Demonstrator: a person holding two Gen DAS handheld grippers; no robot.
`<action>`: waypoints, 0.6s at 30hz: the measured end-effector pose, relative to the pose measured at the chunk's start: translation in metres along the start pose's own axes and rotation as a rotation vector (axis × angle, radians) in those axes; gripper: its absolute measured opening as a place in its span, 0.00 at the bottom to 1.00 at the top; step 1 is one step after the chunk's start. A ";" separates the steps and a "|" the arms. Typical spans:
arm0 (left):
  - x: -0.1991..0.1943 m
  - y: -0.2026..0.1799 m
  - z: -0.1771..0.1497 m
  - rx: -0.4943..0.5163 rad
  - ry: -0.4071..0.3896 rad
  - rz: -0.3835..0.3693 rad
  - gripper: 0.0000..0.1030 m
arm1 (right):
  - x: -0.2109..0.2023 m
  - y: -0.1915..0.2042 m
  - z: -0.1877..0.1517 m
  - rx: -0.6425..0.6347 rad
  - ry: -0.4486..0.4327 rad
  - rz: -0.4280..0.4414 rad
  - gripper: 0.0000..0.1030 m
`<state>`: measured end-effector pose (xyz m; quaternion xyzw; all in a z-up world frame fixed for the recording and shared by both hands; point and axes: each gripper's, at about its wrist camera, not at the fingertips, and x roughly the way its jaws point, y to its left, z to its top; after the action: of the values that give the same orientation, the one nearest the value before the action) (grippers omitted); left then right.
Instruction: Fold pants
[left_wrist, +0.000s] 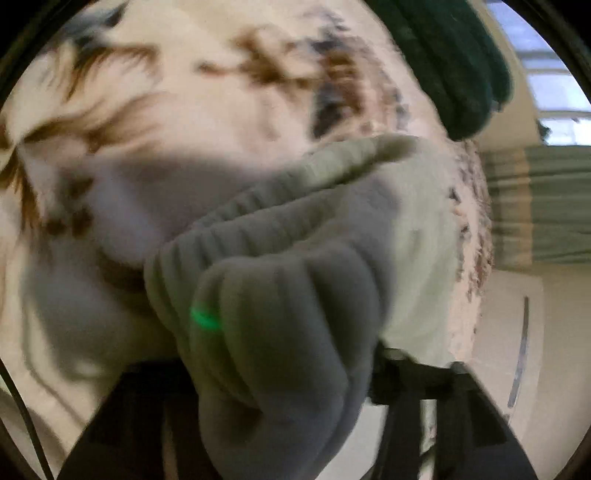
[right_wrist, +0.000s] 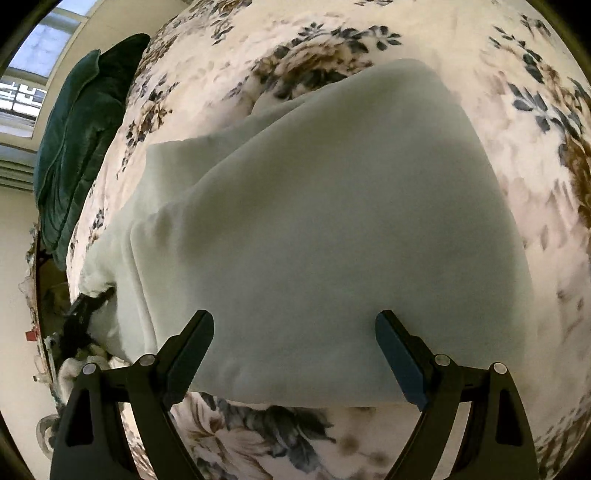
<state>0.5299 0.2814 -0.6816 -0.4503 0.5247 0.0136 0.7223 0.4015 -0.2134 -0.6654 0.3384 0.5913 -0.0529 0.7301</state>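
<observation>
1. The pants (right_wrist: 314, 221) lie on the bedspread (right_wrist: 461, 48), filling the centre of the right wrist frame.
2. The right gripper (right_wrist: 294, 360) sits at lower centre, one finger to each side over the near edge of the pants.
3. A cushion (right_wrist: 74, 147) lies at upper left, at the bedspread's edge.
4. In the left wrist frame, bunched pants fabric covers the left gripper (left_wrist: 295, 369) at lower centre, the bedspread behind it.

Floral bedspread (right_wrist: 480, 55) — dark green pillow (right_wrist: 74, 147) at its edge.

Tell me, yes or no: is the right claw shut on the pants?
No: the right claw is open, its fingers spread wide apart over the pants.
</observation>
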 end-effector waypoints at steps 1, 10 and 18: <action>-0.006 -0.010 -0.003 0.046 -0.014 0.003 0.21 | -0.001 -0.001 0.001 0.003 0.001 0.006 0.89; -0.104 -0.151 -0.091 0.395 -0.137 -0.174 0.18 | -0.027 -0.023 0.005 0.020 -0.037 0.067 0.88; -0.075 -0.260 -0.293 0.679 0.138 -0.237 0.17 | -0.084 -0.106 0.006 0.158 -0.101 0.090 0.88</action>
<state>0.4056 -0.0343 -0.4715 -0.2427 0.4910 -0.2756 0.7900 0.3309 -0.3250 -0.6352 0.4180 0.5317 -0.0835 0.7318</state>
